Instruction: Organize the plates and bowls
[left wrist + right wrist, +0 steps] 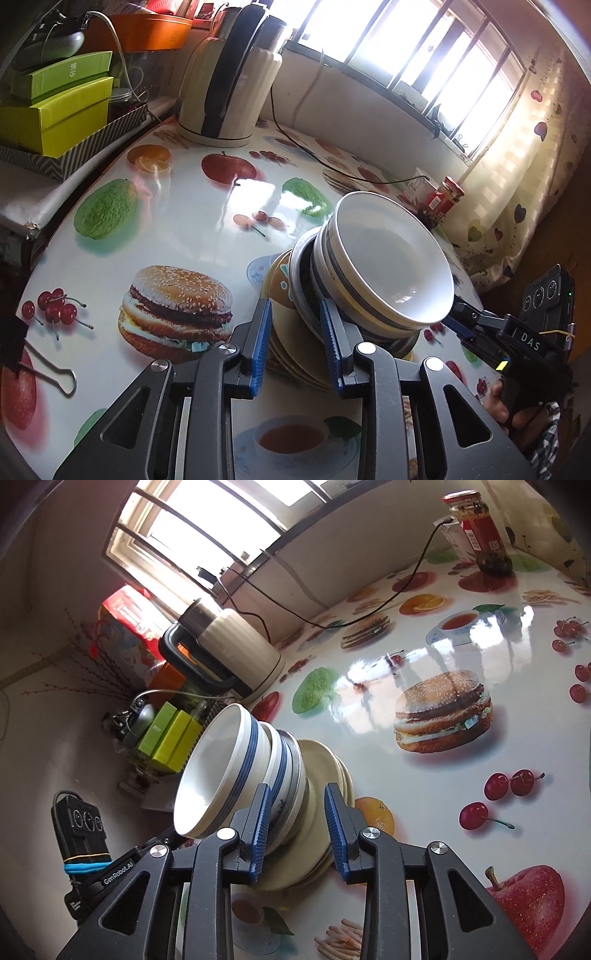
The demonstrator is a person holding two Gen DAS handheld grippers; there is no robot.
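A stack of cream plates (291,347) stands on the fruit-print table (177,206) with white blue-banded bowls (391,258) nested on top. My left gripper (295,343) straddles the near edge of the plate stack, its jaws on either side. My right gripper (297,827) holds the opposite edge of the plates (325,775), below the bowls (225,771). Both pairs of blue pads sit against the stack. The right gripper's body also shows in the left wrist view (517,336).
A cream electric kettle (229,81) with its cord stands at the back by the window. Green boxes (55,110) sit at the left. A red-lidded jar (480,531) and a carton stand at the far corner. A binder clip (48,369) lies on the table.
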